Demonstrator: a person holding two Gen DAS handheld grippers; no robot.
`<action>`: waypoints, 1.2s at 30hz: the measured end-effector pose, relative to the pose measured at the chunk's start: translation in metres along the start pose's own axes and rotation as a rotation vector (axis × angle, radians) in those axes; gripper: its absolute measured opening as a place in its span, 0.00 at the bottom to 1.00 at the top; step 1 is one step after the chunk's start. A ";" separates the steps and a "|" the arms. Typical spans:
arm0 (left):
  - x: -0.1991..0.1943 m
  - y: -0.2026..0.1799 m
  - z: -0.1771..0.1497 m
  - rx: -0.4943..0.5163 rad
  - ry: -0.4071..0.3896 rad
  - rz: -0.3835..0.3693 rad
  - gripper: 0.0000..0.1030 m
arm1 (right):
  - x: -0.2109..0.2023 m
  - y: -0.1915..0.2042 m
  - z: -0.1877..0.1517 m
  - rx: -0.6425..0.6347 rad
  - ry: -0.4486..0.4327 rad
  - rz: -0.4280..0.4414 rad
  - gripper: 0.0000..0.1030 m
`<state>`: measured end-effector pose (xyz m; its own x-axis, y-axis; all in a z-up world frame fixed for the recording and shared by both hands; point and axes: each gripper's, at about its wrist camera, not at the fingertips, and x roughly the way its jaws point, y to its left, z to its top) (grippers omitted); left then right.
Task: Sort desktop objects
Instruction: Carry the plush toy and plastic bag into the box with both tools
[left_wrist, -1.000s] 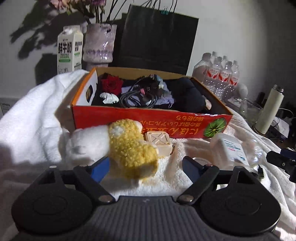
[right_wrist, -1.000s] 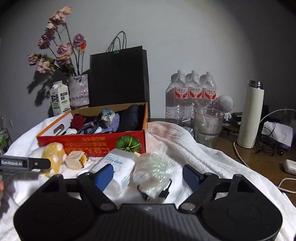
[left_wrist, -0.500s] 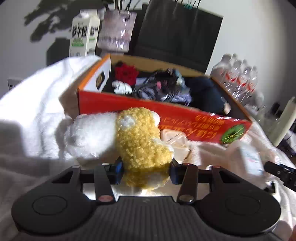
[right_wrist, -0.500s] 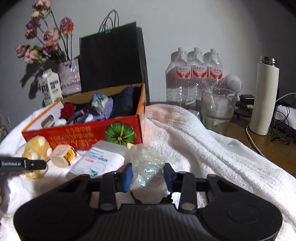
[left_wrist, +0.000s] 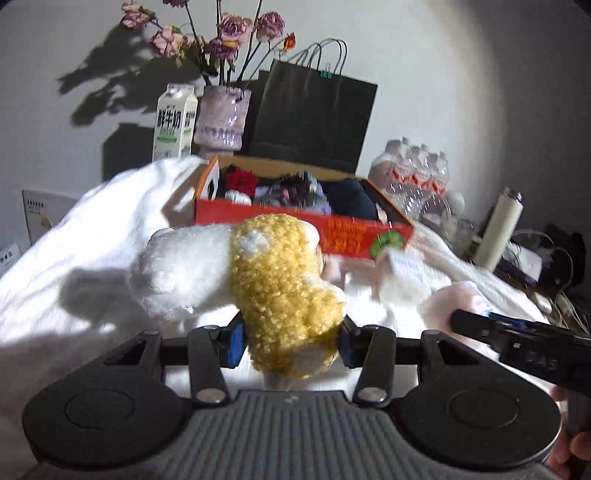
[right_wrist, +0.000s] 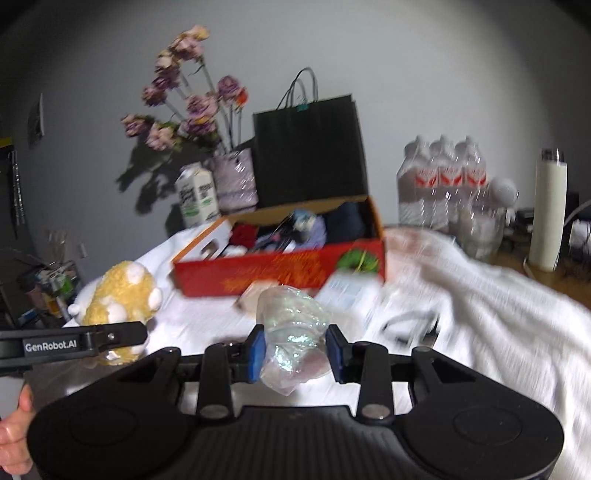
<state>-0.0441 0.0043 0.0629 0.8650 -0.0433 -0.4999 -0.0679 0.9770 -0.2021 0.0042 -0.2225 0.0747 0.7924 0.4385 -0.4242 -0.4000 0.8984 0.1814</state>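
Two grippers, each clenched on its own load. Both sets of jaws have just been closing.

Left wrist view: the left gripper (left_wrist: 290, 345) grasps a yellow-and-white plush toy (left_wrist: 284, 291), its blue pads (left_wrist: 236, 343) pressed into the yellow end; the white end sticks out toward 10 o'clock, above the white towel (left_wrist: 92, 229). At 12 o'clock beyond the toy stands the red cardboard box (left_wrist: 295, 221), already filled with a red rose, cables and dark cloth. Behind the box, from 11 to 12 o'clock: a milk carton (left_wrist: 173, 123), a vase of dried flowers (left_wrist: 221, 118) and a black paper bag (left_wrist: 314, 110). At 2 o'clock are water bottles (left_wrist: 413, 173) and a white flask (left_wrist: 500, 229). The right gripper's finger (left_wrist: 517, 332) enters at 3 o'clock.

Right wrist view: the right gripper (right_wrist: 295, 349) grasps a crumpled clear plastic wrapper (right_wrist: 291, 332) between its pads, lifted off the towel. The box lies at 12 o'clock; a blurred white packet (right_wrist: 351, 291) lies just before it. At 9 o'clock the plush toy shows in the left gripper. A hand (right_wrist: 14, 439) appears at 8 o'clock.
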 end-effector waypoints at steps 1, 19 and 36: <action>-0.005 0.003 -0.007 -0.006 0.009 0.001 0.47 | -0.002 0.005 -0.007 0.004 0.011 0.000 0.33; -0.031 0.013 -0.041 -0.030 0.036 -0.001 0.47 | -0.026 0.056 -0.044 -0.106 0.043 -0.014 0.33; -0.021 0.016 -0.034 -0.041 0.054 -0.013 0.47 | -0.015 0.048 -0.042 -0.087 0.071 -0.012 0.33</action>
<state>-0.0802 0.0138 0.0411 0.8378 -0.0683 -0.5418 -0.0780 0.9670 -0.2424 -0.0463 -0.1869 0.0529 0.7637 0.4220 -0.4885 -0.4318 0.8965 0.0994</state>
